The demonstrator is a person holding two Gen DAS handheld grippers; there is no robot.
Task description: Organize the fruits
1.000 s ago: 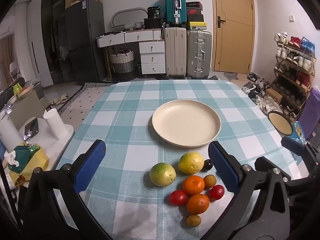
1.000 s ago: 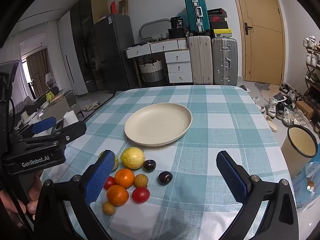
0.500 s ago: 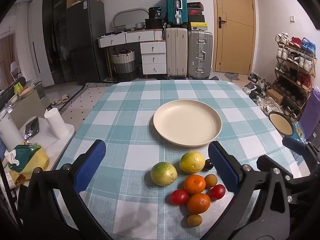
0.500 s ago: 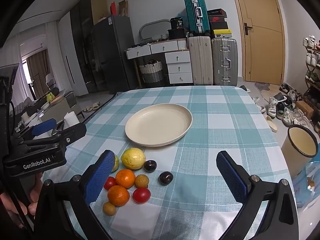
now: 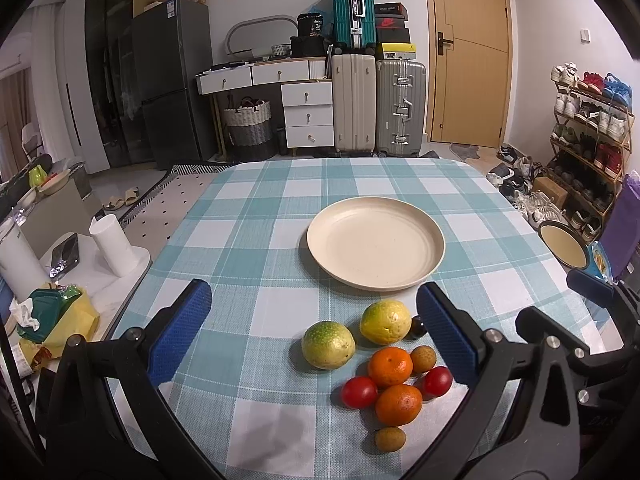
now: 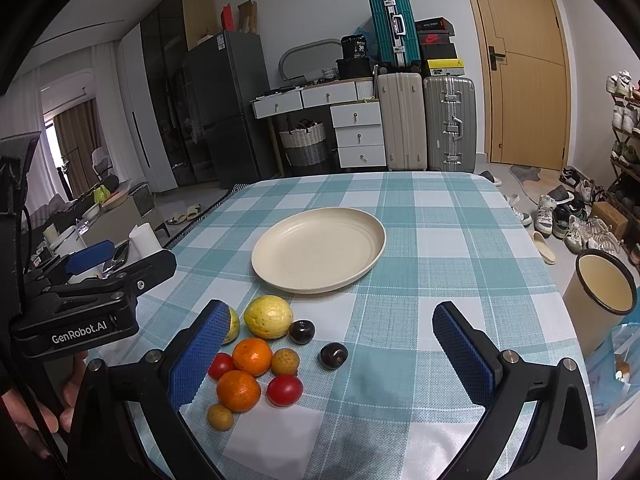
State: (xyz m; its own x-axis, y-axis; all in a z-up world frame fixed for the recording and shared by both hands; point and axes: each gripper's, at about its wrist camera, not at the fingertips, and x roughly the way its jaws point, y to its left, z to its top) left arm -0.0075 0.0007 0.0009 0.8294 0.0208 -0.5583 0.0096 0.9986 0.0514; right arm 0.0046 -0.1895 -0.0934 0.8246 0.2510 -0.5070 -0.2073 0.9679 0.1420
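- Left gripper (image 5: 312,320) hovered over the near desk (image 5: 256,240), jaws spread wide, holding nothing
- Right gripper (image 6: 328,344) likewise wide apart and empty, above the fruit cluster
- Fruits lay loose on the checked cloth, just in front of the cream plate (image 6: 320,254), which held nothing
- Step looked like the first pick; no fruit moved yet
- Next move likely called for lowering onto an outlying piece, e.g. the dark plum (image 6: 333,355), closing gently, then carrying it to the plate
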